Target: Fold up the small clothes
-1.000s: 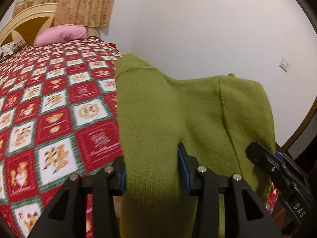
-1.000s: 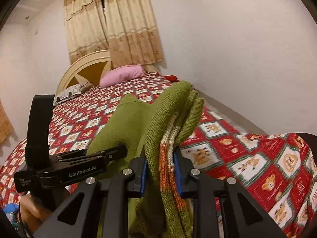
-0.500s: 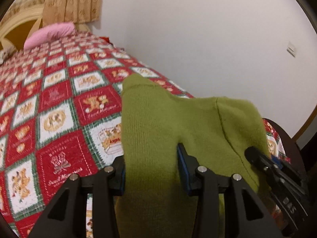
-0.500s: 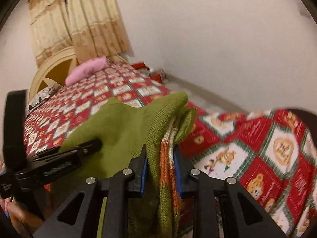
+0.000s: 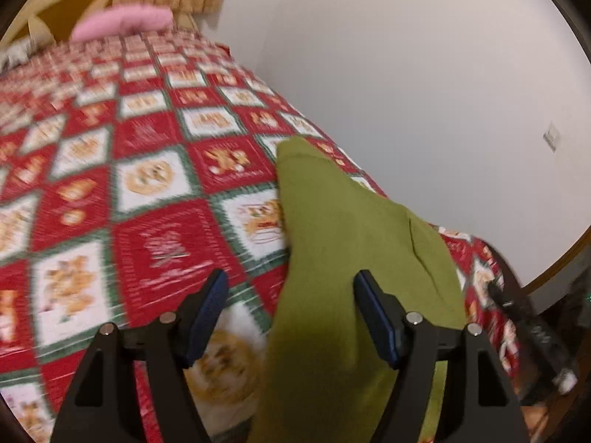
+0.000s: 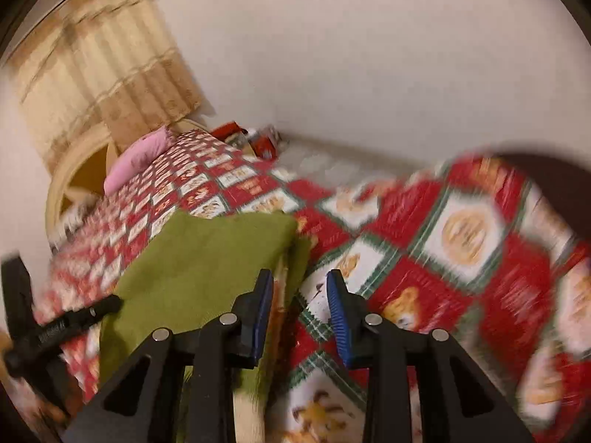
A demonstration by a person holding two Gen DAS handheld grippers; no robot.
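Observation:
A folded green knitted garment (image 5: 343,243) lies flat on the red patterned bedspread (image 5: 147,184) near the bed's right edge. It also shows in the right wrist view (image 6: 207,258), with an orange-striped edge along its near right side. My left gripper (image 5: 288,310) is open; the cloth's left edge lies between its fingers and it grips nothing. My right gripper (image 6: 300,310) is open and empty just right of the garment's edge, over the bedspread (image 6: 461,243).
A pink pillow (image 5: 122,24) and a cream headboard (image 6: 77,170) are at the far end of the bed. A white wall (image 5: 406,74) runs along the bed's right side. Dark wooden footboard (image 6: 554,181) at the near right. Curtains (image 6: 103,77) hang behind.
Both grippers lowered the garment onto the bed and opened, letting it go. It now lies flat instead of hanging held up. Both views are blurred by motion.

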